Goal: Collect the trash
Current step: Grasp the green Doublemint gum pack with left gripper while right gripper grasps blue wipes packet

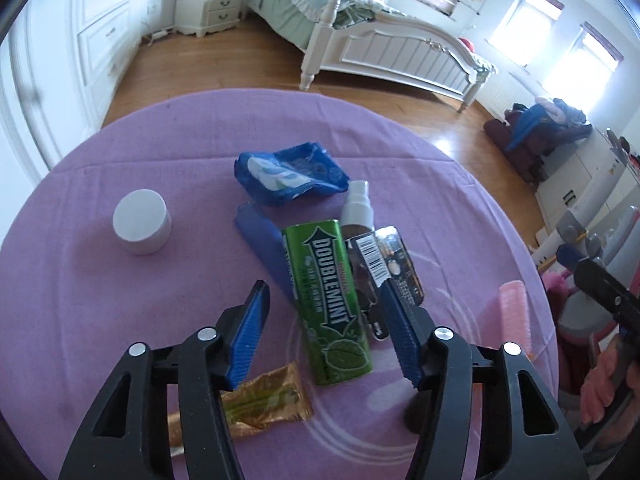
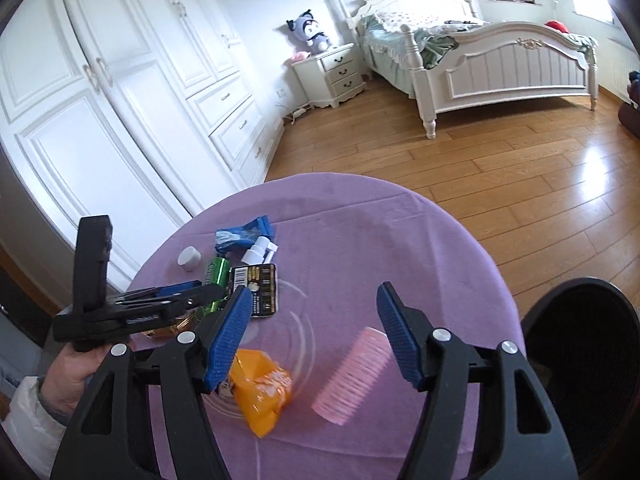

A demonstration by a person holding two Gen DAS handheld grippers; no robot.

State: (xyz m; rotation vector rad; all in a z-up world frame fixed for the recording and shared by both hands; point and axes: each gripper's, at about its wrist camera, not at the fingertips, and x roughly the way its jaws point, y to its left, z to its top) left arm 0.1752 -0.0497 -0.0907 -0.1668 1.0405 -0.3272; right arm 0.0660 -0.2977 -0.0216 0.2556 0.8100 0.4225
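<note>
My left gripper [image 1: 324,287] hangs open over a green Doublemint gum pack [image 1: 328,304] on the purple-clothed round table [image 1: 120,320]; its pads do not touch the pack. A gold wrapper [image 1: 264,404] lies under its left finger. A crumpled blue wrapper [image 1: 290,178] and a black barcode card [image 1: 384,276] lie beyond. My right gripper [image 2: 314,290] is open and empty above an orange wrapper [image 2: 260,392] and a pink hair roller [image 2: 352,376]. The left gripper [image 2: 200,294], held by a hand [image 2: 72,368], shows at the left of the right wrist view.
A black bin [image 2: 580,360] stands by the table's right edge. A white jar [image 1: 142,222], a white spray bottle [image 1: 360,204] and a blue comb [image 1: 260,240] sit on the cloth. Beyond are wood floor, a white bed [image 2: 500,68] and wardrobes [image 2: 100,100].
</note>
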